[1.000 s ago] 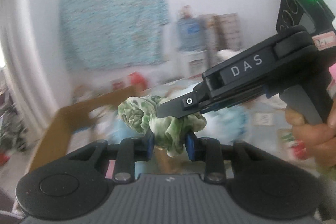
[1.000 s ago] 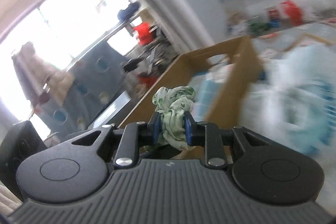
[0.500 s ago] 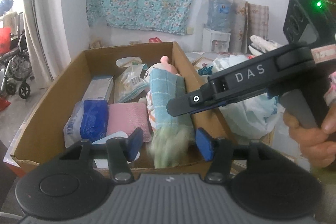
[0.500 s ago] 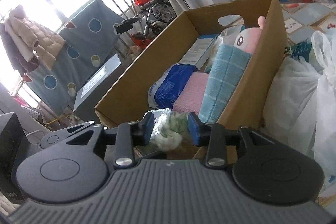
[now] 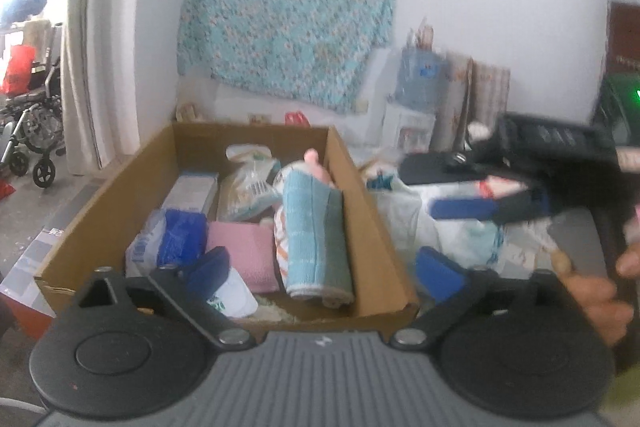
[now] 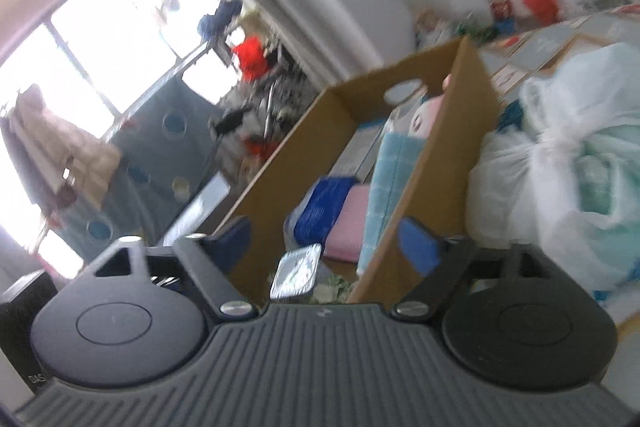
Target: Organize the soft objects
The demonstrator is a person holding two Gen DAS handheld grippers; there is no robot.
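An open cardboard box point(image 5: 360, 203) point(image 6: 440, 131) holds a rolled teal towel point(image 5: 316, 227) point(image 6: 394, 167), a folded pink towel point(image 5: 248, 251), a blue pack point(image 5: 176, 239), white pouches and a pink plush toy point(image 5: 316, 167). The green-and-white cloth point(image 6: 332, 287) lies at the box's near end beside a silver packet point(image 6: 296, 275). My left gripper point(image 5: 324, 275) hangs over that near end. Its jaws are opening wide and hold nothing. My right gripper point(image 6: 326, 243) point(image 5: 452, 187), blurred, is off the box's right side. Its jaws are also opening, with nothing pressed between them.
Tied white plastic bags point(image 6: 560, 167) point(image 5: 404, 219) are heaped against the box's right wall. A hand point(image 5: 592, 291) holds the right gripper's handle. A wheelchair point(image 5: 32, 131) stands by the curtain at left. A floral cloth point(image 5: 288, 15) hangs on the back wall.
A second ago both grippers were shut on the green-and-white cloth in the air. They let it go; it dropped to the box's near end. Both jaws spread wide and the right gripper drew away rightward.
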